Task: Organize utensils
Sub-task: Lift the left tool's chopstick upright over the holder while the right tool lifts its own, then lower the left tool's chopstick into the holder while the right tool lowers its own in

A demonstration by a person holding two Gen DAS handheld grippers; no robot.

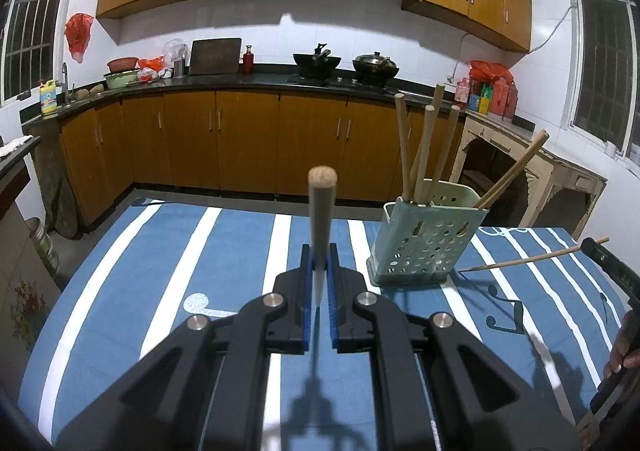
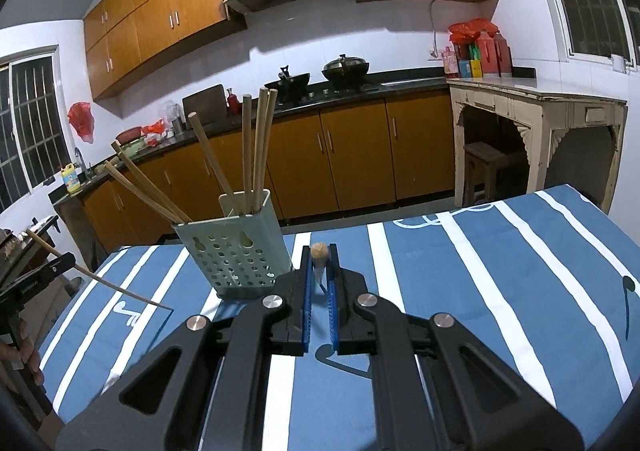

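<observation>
In the left wrist view my left gripper is shut on a wooden chopstick whose thick end points up and away, above the blue striped tablecloth. A pale green perforated holder with several chopsticks stands just to its right. My right gripper is shut on another chopstick, seen end-on, with the holder close on its left. Each view shows the other gripper at its edge, the right one and the left one, each with its chopstick sticking out towards the holder.
Kitchen cabinets and a black counter with woks run behind the table. A worn white side table stands at the right. A person's hand shows at the right edge of the left wrist view.
</observation>
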